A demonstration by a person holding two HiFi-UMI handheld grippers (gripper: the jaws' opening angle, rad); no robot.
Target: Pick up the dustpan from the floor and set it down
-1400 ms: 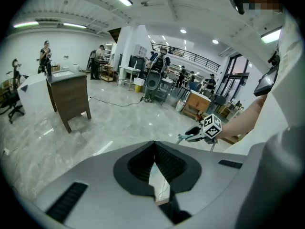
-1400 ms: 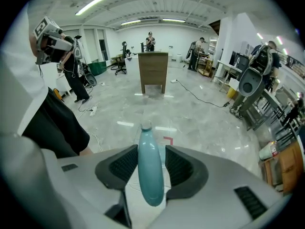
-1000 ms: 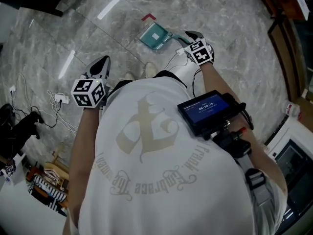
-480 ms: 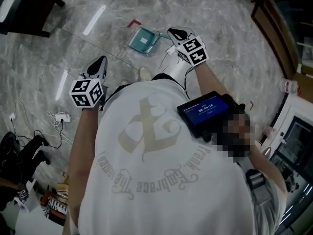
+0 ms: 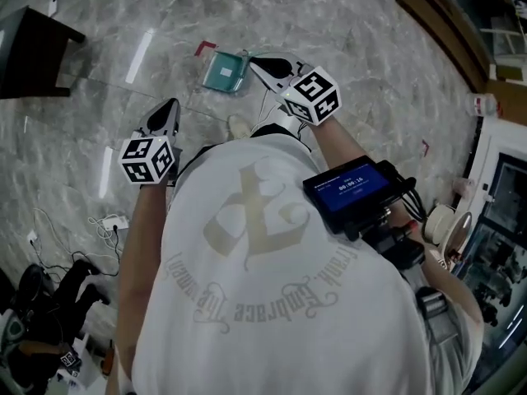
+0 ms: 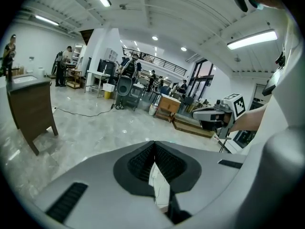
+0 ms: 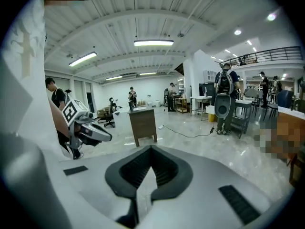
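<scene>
Right hand-held gripper [image 5: 262, 62], jaws pressed together on nothing, hovers near the dustpan [image 5: 225, 71] lying on the floor [image 5: 370, 72]; closed like this, it may just shove the dustpan away.

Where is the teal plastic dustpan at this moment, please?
In the head view the teal dustpan lies on the grey marble floor, top centre, just left of the right gripper.

I stand over a grey marbled stone floor [image 5: 370, 64]. A dark brown wooden cabinet [image 5: 37, 56] is at its upper left, with a small red tape mark [image 5: 203, 48] beyond it. A white plug with tangled cables [image 5: 118, 220] lies at the left.
</scene>
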